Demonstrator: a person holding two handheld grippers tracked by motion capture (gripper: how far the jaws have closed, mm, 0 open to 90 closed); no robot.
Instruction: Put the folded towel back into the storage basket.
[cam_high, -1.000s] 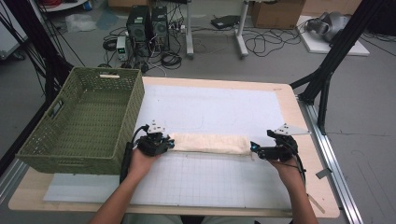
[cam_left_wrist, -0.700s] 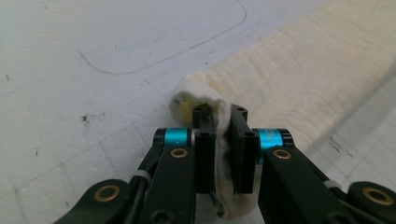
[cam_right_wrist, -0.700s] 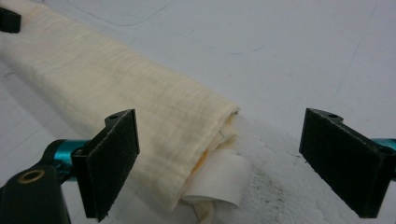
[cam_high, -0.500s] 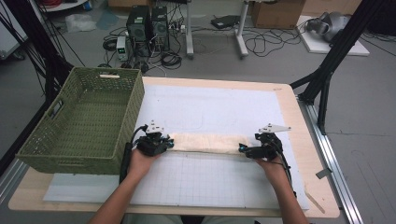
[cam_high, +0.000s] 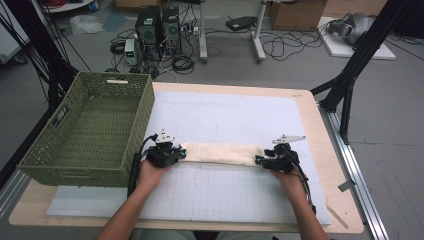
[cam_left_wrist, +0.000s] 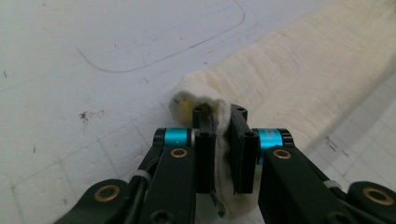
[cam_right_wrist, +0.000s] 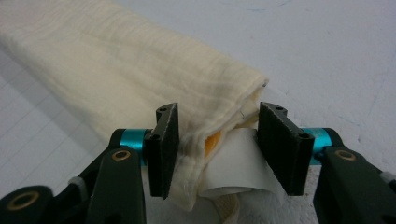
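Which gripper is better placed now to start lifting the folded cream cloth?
Left. The left gripper is shut on its end of the cloth. The right gripper has just been closing around the other end, but its pads do not yet press it.

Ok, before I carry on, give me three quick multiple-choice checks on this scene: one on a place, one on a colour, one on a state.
1. Where is the green wicker basket?
A. At the table's left side
B. At the table's right side
C. On the floor

2. What colour is the folded cloth?
A. Blue
B. Cream
C. Red

3. How is the left gripper?
A. Wide open above the cloth
B. Shut on the cloth's end
C. Inside the basket

Answers:
1 A, the high view shows it left of the cloth.
2 B, all views show it pale cream.
3 B, its jaws pinch the cloth end, while the right gripper, just closing, straddles the other end without yet clamping it.
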